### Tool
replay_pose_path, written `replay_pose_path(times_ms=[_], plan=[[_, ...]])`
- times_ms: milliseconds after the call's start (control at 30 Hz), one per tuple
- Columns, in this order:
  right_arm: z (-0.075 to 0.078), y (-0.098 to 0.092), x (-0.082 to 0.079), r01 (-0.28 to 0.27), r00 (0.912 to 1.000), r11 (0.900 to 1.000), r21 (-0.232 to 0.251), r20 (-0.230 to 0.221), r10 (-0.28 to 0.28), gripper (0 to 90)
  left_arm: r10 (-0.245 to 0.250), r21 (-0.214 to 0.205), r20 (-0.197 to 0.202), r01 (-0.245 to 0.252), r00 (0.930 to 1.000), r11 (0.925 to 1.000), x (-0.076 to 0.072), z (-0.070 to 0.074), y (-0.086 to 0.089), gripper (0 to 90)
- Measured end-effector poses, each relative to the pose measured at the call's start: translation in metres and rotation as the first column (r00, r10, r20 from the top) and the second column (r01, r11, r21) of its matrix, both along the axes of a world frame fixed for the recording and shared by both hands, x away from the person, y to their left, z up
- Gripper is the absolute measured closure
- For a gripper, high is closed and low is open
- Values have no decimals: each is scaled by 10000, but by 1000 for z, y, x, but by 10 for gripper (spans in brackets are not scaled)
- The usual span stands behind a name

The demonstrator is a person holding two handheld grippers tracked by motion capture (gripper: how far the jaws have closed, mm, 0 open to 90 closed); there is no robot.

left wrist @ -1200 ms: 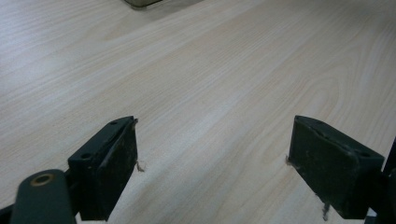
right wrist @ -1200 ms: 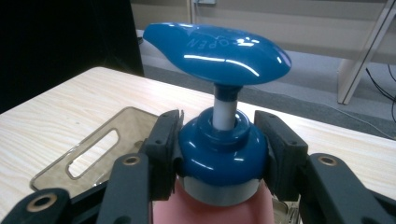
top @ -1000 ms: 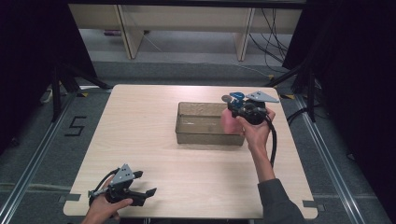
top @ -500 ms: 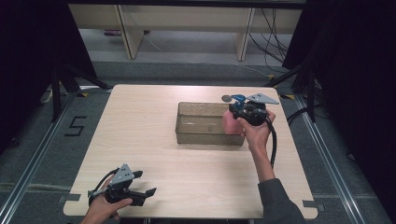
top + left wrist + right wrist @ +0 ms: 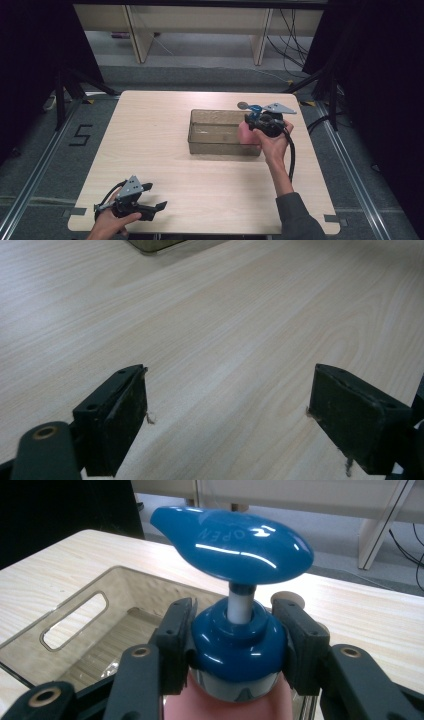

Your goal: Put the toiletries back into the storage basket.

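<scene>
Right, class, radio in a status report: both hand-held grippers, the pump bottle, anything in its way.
Right hand-held gripper shut on pump bottle, over bin's right end. Left hand-held gripper open, idle on table. Path clear.

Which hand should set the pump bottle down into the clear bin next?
Right. The right gripper already clamps the pump bottle at the clear bin; the left gripper idles open at the table's near edge.

A pale wood-grain table (image 5: 165,125) was set on a grey floor (image 5: 45,165); a "5" (image 5: 80,135) was marked in black on that floor to the table's left; metal rails (image 5: 30,180) were laid along both sides. Beyond the far edge, light shelving uprights (image 5: 136,30) were seen — black cables (image 5: 292,35) were trailed beside them; dark curtains (image 5: 35,65) were hung at either side.
</scene>
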State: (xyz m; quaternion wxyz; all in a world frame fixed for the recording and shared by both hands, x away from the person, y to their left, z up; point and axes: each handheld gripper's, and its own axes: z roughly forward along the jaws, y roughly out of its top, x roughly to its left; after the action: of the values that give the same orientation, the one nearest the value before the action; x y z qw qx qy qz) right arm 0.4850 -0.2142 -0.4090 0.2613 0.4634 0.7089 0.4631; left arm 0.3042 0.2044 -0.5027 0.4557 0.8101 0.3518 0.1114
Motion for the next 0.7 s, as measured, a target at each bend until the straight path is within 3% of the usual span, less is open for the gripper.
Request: replay_pose_path(times_ms=[33, 200, 300, 333, 433, 467, 567, 667, 700], plan=[[-2, 1, 0, 56, 9999, 9998, 199, -98, -54, 532, -10, 16, -21, 10, 10000, 10000, 0, 0, 0, 150], [-5, -2, 0, -56, 9998, 10000, 50, -171, 57, 532, 79, -32, -51, -79, 10000, 10000, 0, 0, 0, 150], [-8, -1, -1, 112, 9994, 9996, 254, -321, -103, 532, 57, -92, -23, -58, 10000, 9999, -1, -1, 0, 150], [-8, -3, 0, 44, 9998, 10000, -83, -207, -46, 532, 160, -15, -63, -160, 9999, 9999, -1, 0, 0, 150], [-10, -2, 0, 68, 9995, 9998, 186, -322, -62, 532, 87, -75, -51, -87, 9999, 9999, -1, 0, 0, 150], [-11, -4, 1, -101, 9998, 9999, 43, -194, 102, 532, 75, -82, -63, -76, 10000, 9999, -1, -1, 0, 150], [-13, -2, -1, 161, 9990, 9996, 243, -413, -151, 532, 138, -6, -33, -138, 9999, 9999, 0, 0, 0, 150], [-13, -5, -1, 60, 9995, 10000, -36, -312, -61, 532, 163, -20, -59, -163, 9998, 9999, 0, 0, 1, 150], [-15, -2, -3, 181, 9985, 9995, 274, -519, -167, 532, 188, -102, 0, -188, 9998, 9998, 0, -1, 0, 150]])
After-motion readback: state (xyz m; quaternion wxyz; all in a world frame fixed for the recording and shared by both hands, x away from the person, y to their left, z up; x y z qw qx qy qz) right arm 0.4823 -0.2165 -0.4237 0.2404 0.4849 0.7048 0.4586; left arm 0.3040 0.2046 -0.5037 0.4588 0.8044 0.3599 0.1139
